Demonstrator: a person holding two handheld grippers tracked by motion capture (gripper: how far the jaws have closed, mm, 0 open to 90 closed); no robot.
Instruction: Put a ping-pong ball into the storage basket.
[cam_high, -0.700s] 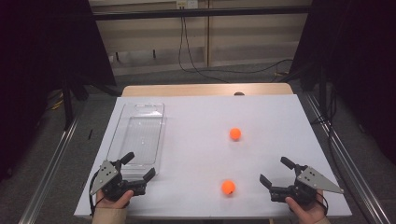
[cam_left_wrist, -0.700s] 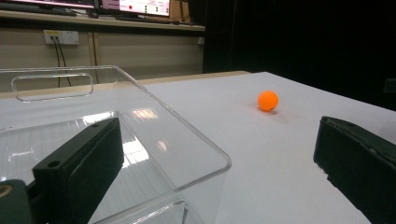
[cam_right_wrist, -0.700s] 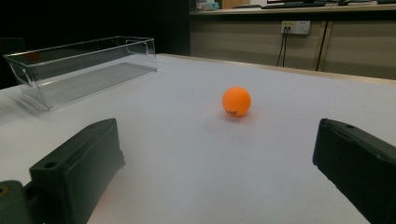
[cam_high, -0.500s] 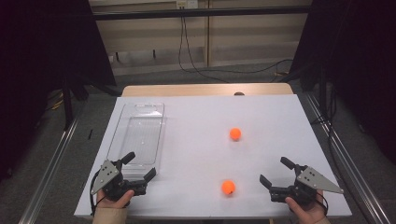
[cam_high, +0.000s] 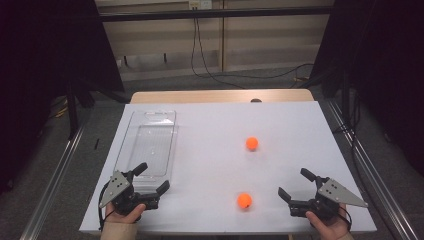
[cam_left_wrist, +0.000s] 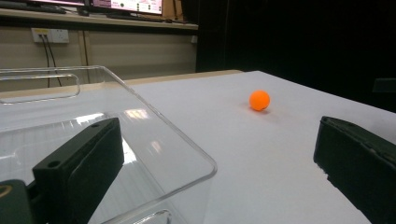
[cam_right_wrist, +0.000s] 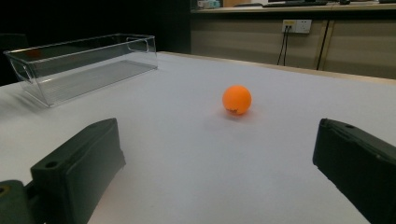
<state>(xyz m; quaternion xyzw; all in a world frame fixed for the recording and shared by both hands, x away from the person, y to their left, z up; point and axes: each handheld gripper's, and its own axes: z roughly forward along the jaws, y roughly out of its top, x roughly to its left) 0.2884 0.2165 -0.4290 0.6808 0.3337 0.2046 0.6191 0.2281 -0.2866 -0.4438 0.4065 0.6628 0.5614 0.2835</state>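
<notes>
Two orange balls lie on the white table: the far ball (cam_high: 252, 143) (cam_left_wrist: 259, 100) (cam_right_wrist: 236, 99) right of centre, the near ball (cam_high: 244, 200) by the front edge. A clear plastic tray (cam_high: 150, 145) (cam_left_wrist: 154, 140) (cam_right_wrist: 84, 60) lies lengthwise on the left, with nothing in it. My left gripper (cam_high: 152, 177) (cam_left_wrist: 217, 140) rests at the tray's near end, open, one jaw over the tray's corner. At the front right my right gripper (cam_high: 295, 183) (cam_right_wrist: 217, 140) is open too, pointing left and away toward the far ball, with nothing between its jaws.
The white table top (cam_high: 215, 125) ends on a wooden strip at the back. Metal rails (cam_high: 55, 175) run along both sides of the table. Cables hang from a wall socket (cam_high: 197, 5) behind it.
</notes>
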